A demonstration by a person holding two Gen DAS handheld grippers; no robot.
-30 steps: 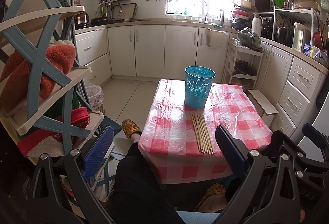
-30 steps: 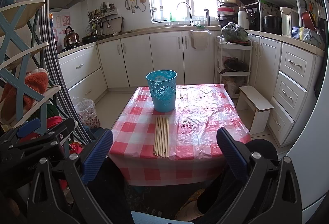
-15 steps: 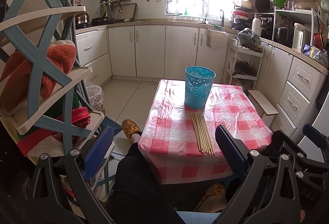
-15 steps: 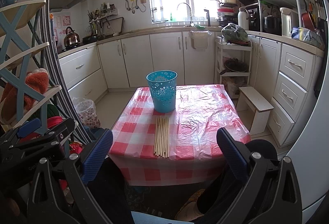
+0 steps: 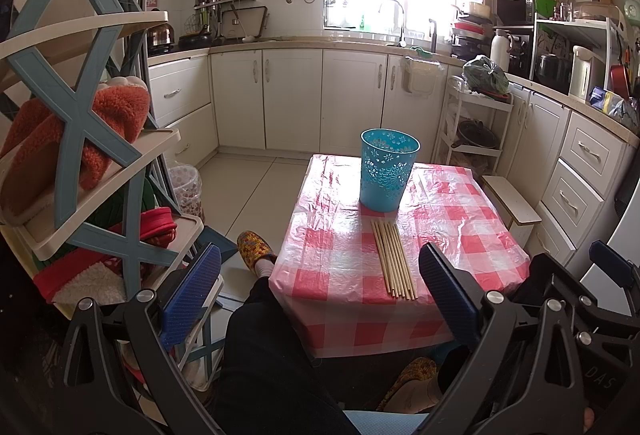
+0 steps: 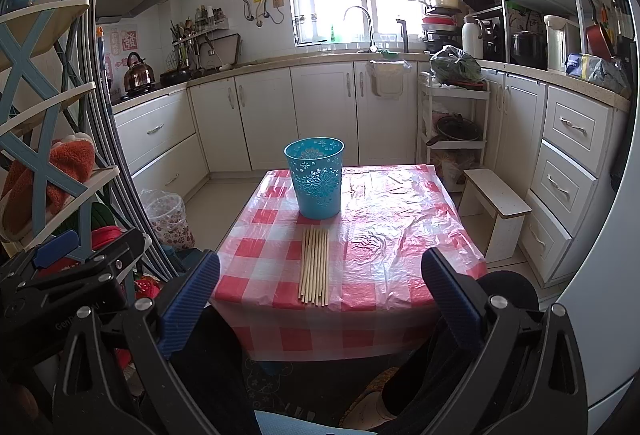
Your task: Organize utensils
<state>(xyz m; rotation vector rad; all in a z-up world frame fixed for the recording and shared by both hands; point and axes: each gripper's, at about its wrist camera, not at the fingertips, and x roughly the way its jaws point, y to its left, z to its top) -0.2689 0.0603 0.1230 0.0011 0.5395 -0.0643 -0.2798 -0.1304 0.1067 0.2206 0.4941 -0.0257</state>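
One perforated blue plastic bin (image 6: 316,182) stands far; about eight thin wooden chopsticks (image 6: 315,266) lie just near it on the red-checked plastic tablecloth (image 6: 396,235). Left gripper (image 5: 320,295) and right gripper (image 6: 320,299) both gape wide, holding nothing.

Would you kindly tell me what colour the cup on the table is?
Turquoise blue with a cut-out floral pattern; the cup shows best in the right wrist view.

A home kitchen: white cabinets (image 6: 320,115) line the far wall under a sink tap (image 6: 360,23) by the window, a kettle (image 6: 138,73) sits far left, and a shelf rack (image 5: 80,139) holding slippers stands near left.
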